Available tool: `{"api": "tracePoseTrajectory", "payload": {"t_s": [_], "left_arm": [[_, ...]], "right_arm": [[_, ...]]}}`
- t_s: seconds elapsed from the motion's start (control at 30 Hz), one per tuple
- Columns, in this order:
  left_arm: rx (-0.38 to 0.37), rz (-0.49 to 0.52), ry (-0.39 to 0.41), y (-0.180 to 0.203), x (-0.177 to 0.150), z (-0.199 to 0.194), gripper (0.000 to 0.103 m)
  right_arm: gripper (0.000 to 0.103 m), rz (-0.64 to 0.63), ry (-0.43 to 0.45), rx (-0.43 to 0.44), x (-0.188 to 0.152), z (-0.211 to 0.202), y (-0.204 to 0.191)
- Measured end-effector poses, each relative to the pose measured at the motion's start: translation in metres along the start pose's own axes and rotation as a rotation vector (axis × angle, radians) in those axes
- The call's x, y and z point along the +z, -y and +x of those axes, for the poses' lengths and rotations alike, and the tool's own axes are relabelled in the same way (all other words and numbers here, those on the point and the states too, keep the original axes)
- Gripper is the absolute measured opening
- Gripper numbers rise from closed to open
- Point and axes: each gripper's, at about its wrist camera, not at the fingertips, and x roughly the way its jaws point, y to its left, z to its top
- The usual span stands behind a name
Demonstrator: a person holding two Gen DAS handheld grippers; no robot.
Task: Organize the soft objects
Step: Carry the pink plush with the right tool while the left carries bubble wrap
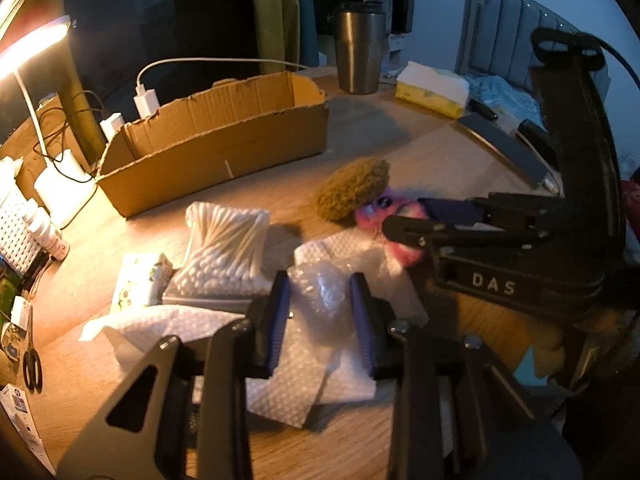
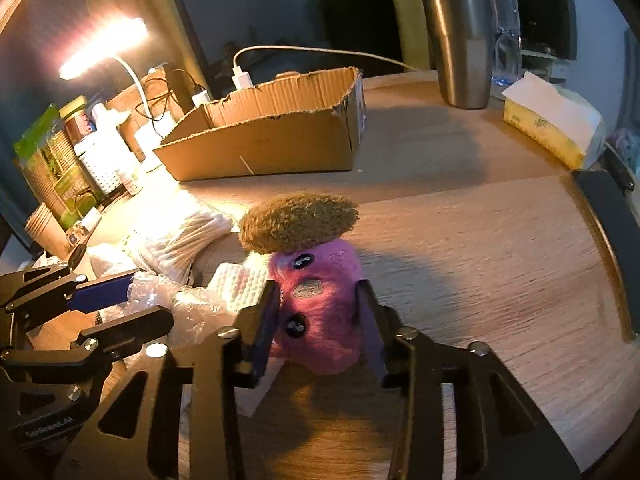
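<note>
A pink plush toy (image 2: 320, 308) with a brown fuzzy cap (image 2: 298, 220) lies on the wooden table. My right gripper (image 2: 320, 304) is closed on its pink body from both sides; it also shows in the left wrist view (image 1: 404, 220). My left gripper (image 1: 320, 292) has its blue pads on either side of a crumpled wad of bubble wrap (image 1: 320, 288) that lies on white foam sheets (image 1: 280, 392). A bag of cotton swabs (image 1: 224, 248) and a small tissue pack (image 1: 140, 280) lie to the left. An open cardboard box (image 1: 216, 140) stands behind.
A steel tumbler (image 1: 360, 52), a yellow tissue box (image 1: 432, 88) and a phone (image 1: 504, 152) sit at the back right. A lit desk lamp (image 1: 28, 52), chargers, cables, bottles and scissors (image 1: 32, 368) crowd the left edge.
</note>
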Motion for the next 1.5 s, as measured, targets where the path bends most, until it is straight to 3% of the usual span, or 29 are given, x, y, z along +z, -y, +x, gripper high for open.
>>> {"api": "tracePoseTrajectory", "payload": {"t_s": [0.3,0.63,0.9,1.0,1.2,1.3,1.5], "left_arm": [[-0.044,-0.039,0.054,-0.013,0.007,-0.015,0.031],[-0.031,-0.07,0.134,-0.036,0.024,-0.041,0.031],[-0.067,-0.083,0.193,-0.044,0.036,-0.058,0.031],[-0.137,-0.056,0.178,-0.028,0.037,-0.047,0.031],[-0.249,-0.007,0.052,0.015,0.038,0.007,0.031],[-0.252,0.028,-0.004,0.036,0.036,0.03,0.031],[-0.198,0.069,-0.001,0.054,0.036,0.039,0.031]], "right_arm": [[0.032,-0.033,0.101,-0.037,0.012,-0.03,-0.003],[0.032,-0.028,0.175,-0.093,0.027,-0.062,-0.001],[0.032,-0.054,0.213,-0.074,0.039,-0.075,-0.015],[0.032,-0.051,0.208,-0.07,0.037,-0.074,-0.015],[0.032,-0.009,0.186,-0.087,0.023,-0.072,0.003],[0.032,0.02,0.193,-0.09,0.017,-0.076,0.017],[0.032,0.051,0.257,-0.098,0.018,-0.099,0.036]]}}
